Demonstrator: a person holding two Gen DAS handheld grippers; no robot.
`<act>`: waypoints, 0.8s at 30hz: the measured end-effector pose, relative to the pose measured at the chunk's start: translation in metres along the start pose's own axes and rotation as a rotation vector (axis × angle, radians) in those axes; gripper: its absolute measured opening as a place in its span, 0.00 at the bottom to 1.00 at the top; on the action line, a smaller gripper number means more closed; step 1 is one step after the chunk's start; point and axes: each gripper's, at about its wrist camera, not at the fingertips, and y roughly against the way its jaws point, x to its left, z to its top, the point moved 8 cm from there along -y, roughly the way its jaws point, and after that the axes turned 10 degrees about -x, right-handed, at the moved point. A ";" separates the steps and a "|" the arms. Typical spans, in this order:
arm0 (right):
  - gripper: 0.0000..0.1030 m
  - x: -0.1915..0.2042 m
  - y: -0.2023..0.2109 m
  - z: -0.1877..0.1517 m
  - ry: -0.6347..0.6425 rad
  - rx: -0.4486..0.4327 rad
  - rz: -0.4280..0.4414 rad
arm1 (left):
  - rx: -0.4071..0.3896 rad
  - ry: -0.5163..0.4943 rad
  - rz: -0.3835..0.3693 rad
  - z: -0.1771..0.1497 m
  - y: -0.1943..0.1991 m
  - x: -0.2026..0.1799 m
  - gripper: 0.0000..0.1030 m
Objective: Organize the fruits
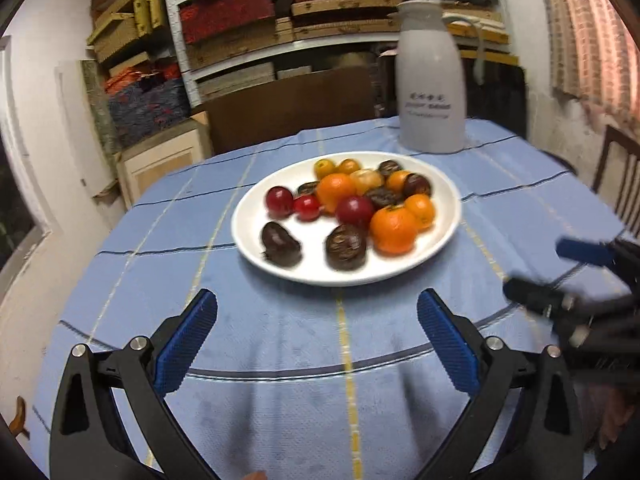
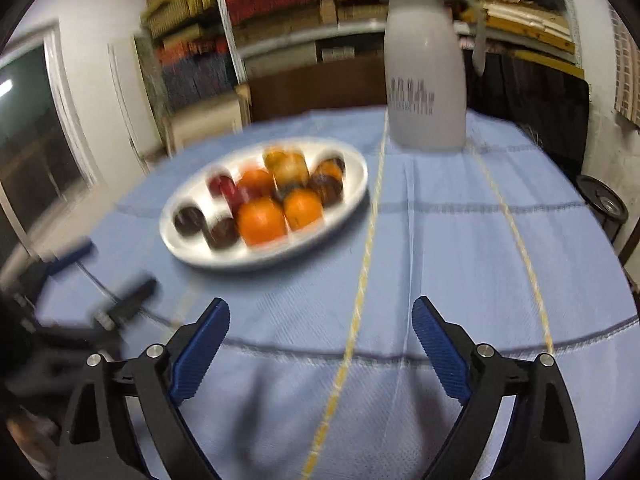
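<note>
Fruits (image 1: pixel 352 208) on plate (image 1: pixel 256 252) (jug (image 1: pixel 430 80) lettering illegible)

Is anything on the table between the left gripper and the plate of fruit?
Nothing visible. The left gripper stands open over bare blue tablecloth, and the cloth runs clear up to the plate. The right gripper sits off to the side, and the white jug stands behind the plate.

Desk (image 1: pixel 280 340) covered by a light blue cloth (image 1: pixel 520 208) with dark blue and yellow stripes. White plate (image 1: pixel 256 240) of mixed fruit sits on the cloth near the middle. Pale grey jug (image 1: pixel 430 80) with handle stands upright behind the plate, toward the far edge, apart from it.
</note>
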 end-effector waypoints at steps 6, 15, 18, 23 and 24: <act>0.93 0.003 -0.020 -0.020 0.020 0.099 -0.018 | 0.051 0.093 -0.056 -0.009 -0.023 0.009 0.96; 0.97 0.007 -0.045 -0.023 0.018 0.159 -0.082 | 0.195 0.116 -0.035 -0.037 -0.055 0.013 0.95; 0.97 0.011 -0.051 -0.023 0.051 0.179 -0.114 | 0.287 0.155 -0.059 -0.051 -0.067 0.015 0.95; 0.97 0.012 -0.053 -0.024 0.078 0.191 -0.134 | 0.324 0.185 -0.075 -0.057 -0.071 0.014 0.96; 0.97 0.012 -0.052 -0.024 0.082 0.190 -0.135 | 0.323 0.185 -0.075 -0.057 -0.071 0.014 0.96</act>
